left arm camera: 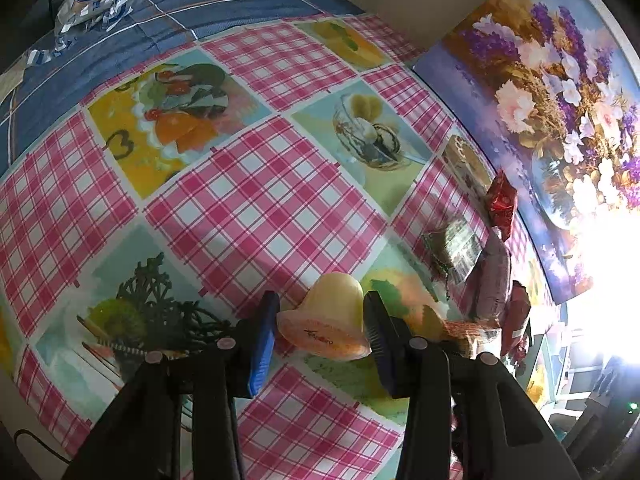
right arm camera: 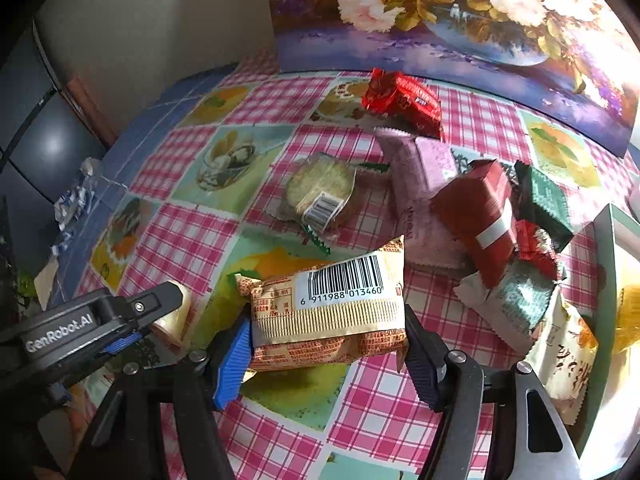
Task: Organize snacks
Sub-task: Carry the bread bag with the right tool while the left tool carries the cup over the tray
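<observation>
A pale yellow bell-shaped jelly cup (left arm camera: 328,316) lies on its side between the pads of my left gripper (left arm camera: 322,304), which is shut on it just above the checked tablecloth (left arm camera: 256,200). In the right wrist view a beige and orange snack packet (right arm camera: 340,300) with a barcode sits across my right gripper (right arm camera: 326,332). Both pads touch the packet's ends. My left gripper (right arm camera: 160,312) shows at the left of that view, with the jelly cup (right arm camera: 178,312) in it, close beside the packet.
A heap of snacks lies beyond the packet: a wrapped round cookie (right arm camera: 320,192), a pink packet (right arm camera: 420,192), red packets (right arm camera: 404,100), a dark red one (right arm camera: 476,216) and green ones (right arm camera: 548,200). A green-rimmed box (right arm camera: 608,280) stands at the right. A floral picture (right arm camera: 440,20) backs the table. A blue-white wrapper (left arm camera: 96,0) lies at the far corner.
</observation>
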Motion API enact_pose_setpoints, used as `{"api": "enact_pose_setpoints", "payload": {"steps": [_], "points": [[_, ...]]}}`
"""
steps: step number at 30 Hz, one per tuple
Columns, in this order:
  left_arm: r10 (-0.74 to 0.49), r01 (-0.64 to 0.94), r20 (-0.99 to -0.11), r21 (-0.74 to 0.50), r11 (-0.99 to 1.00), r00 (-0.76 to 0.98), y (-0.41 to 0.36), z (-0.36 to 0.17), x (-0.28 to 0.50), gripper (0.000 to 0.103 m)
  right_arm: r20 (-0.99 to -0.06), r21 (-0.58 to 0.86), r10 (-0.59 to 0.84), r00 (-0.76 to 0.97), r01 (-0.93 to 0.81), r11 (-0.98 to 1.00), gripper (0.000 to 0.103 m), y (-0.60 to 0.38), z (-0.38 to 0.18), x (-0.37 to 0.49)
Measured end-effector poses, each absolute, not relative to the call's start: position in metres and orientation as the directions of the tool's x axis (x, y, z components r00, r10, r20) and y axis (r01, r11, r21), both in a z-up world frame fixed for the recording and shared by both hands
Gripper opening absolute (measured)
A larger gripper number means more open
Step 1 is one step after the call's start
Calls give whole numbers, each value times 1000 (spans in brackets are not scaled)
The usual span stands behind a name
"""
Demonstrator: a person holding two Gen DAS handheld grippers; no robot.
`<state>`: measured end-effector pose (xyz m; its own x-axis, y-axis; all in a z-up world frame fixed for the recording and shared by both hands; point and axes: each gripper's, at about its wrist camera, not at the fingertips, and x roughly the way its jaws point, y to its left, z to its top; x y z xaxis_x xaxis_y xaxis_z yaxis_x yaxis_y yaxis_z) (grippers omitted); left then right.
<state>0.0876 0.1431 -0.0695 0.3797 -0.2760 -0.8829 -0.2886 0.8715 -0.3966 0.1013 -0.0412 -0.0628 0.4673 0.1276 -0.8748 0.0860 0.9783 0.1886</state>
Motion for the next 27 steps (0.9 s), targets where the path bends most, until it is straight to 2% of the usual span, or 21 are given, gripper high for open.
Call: {"api": "enact_pose_setpoints", "payload": {"steps": [8, 17, 27], "points": [[-300, -272, -860, -431, 860, 413, 147, -57, 86, 45, -849, 226, 128, 513, 132, 965, 71, -55, -41, 93], [-313, -221, -833, -447, 867, 457, 137, -35, 83, 45, -839, 190, 17, 544, 263, 946, 71, -86, -16, 78], [-297, -175, -833, -416, 893, 466, 118, -23, 78, 45, -864, 123, -139, 484, 471, 873, 71, -147, -2, 51]]}}
